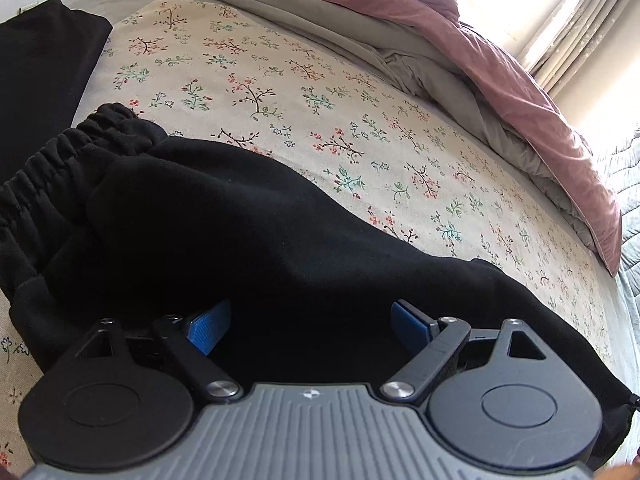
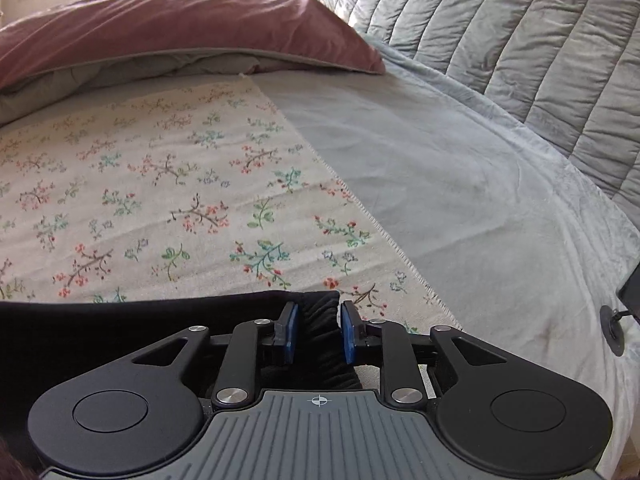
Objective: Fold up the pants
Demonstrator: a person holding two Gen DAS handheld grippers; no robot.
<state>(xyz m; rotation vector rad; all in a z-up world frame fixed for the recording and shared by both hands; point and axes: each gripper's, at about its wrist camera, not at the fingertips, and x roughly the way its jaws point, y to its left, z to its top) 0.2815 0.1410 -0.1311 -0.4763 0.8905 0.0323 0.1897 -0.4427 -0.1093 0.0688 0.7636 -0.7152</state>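
The black pants (image 1: 248, 240) lie on the floral cloth (image 1: 320, 112) spread over the bed, bunched into a long dark ridge that runs, in the left wrist view, from the gathered elastic waistband (image 1: 52, 168) at the far left down toward the lower right. The ridge sits right in front of the left gripper (image 1: 310, 320) and crosses it side to side, so its long axis lies across that tool's fingers, not along them. The left gripper's blue pads stand wide apart with dark fabric lying between and over them, pressing on nothing that I can see.

In the right wrist view, a ribbed black cuff (image 2: 320, 336) sits between the blue pads of the right gripper (image 2: 319, 330); the jaws are narrow and look closed onto it. This end of the garment reaches the floral cloth's fringed edge, with the grey sheet (image 2: 460, 184) beyond.

So the right hand appears to have one end, and the left is nearer the mid-length. I judge the coming move turns on carrying the cuff along the ridge toward the waistband
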